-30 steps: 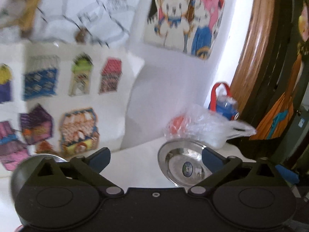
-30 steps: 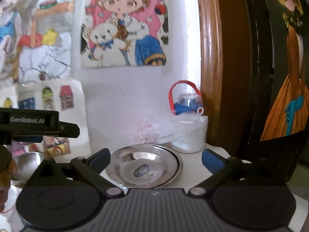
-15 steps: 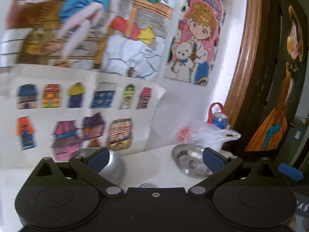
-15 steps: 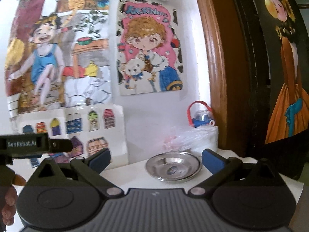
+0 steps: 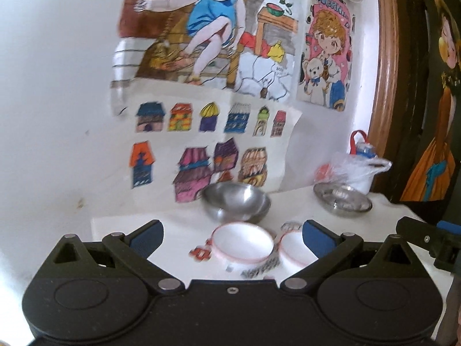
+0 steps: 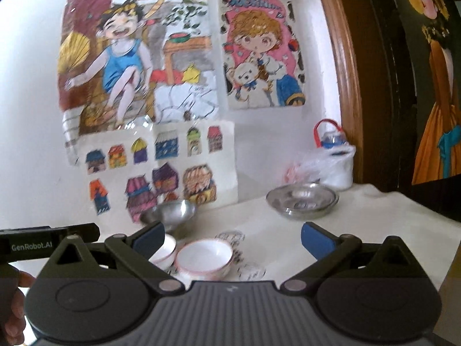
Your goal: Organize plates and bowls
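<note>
Both tongs, the left gripper (image 5: 232, 238) and right gripper (image 6: 232, 238), hang spread and empty above the white table (image 6: 374, 230). 2 white pink-rimmed ceramic bowls (image 5: 243, 245) sit side by side below them, with 2 nested steel bowls (image 5: 236, 203) behind and the shallow steel plate (image 6: 301, 200) at the back right. To nest the white bowls cleanly, pinch 1 rim squarely and lower it level into its neighbour.

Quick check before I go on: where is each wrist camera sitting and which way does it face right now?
Left wrist: on the left gripper, facing the drawing-covered wall across the white table; the right gripper's tip shows at right.
Right wrist: on the right gripper, same facing; the left gripper's body and a hand show at left.
Shared: two pink-rimmed white bowls, steel bowl, steel plate.
</note>
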`<state>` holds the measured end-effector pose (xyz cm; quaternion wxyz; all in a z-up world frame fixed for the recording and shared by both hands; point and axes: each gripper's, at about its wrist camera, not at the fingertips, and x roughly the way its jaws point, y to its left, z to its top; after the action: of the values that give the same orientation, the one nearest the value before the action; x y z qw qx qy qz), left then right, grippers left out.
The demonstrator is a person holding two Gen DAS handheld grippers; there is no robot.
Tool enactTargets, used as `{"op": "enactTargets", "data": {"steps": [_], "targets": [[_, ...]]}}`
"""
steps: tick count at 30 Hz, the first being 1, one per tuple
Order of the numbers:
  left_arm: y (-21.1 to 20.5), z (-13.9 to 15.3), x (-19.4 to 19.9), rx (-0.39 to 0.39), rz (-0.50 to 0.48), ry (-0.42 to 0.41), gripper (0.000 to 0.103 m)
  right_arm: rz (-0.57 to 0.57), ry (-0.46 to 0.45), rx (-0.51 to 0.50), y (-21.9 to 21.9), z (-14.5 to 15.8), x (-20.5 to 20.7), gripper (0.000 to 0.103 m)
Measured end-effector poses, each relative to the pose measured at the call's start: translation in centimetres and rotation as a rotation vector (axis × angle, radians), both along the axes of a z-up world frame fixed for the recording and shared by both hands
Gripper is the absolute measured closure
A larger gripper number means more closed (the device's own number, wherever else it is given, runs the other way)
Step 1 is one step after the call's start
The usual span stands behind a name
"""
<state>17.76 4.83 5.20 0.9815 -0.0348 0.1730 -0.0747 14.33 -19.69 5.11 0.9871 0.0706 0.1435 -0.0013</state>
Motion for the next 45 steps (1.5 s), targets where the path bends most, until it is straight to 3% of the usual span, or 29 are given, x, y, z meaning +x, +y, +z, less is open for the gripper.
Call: {"op": "enactTargets", "data": {"steps": [9,21,30,45], "targets": [[1.9,-2.7,-4.3,0.073,0.011,0.029,0.001,0.039,0.037,-0.006,3.3,-1.6,-3.1,0.0],[5.0,-5.1,-8.1,0.134,0.121,0.023,0.001,0.124,0.103,-0.047,7.3,-3.7,-4.6,0.0],[7.5,-6.2,-8.1,0.096,0.193,0.063,0.001,0.176,0.126,-0.085,9.7,-4.5,-2.9,0.0],[8.1,-6.2,-4.1,0.095,0.156,0.088,0.001,0.152,0.159,-0.079,9.8,-4.9,0.5,0.0]]}}
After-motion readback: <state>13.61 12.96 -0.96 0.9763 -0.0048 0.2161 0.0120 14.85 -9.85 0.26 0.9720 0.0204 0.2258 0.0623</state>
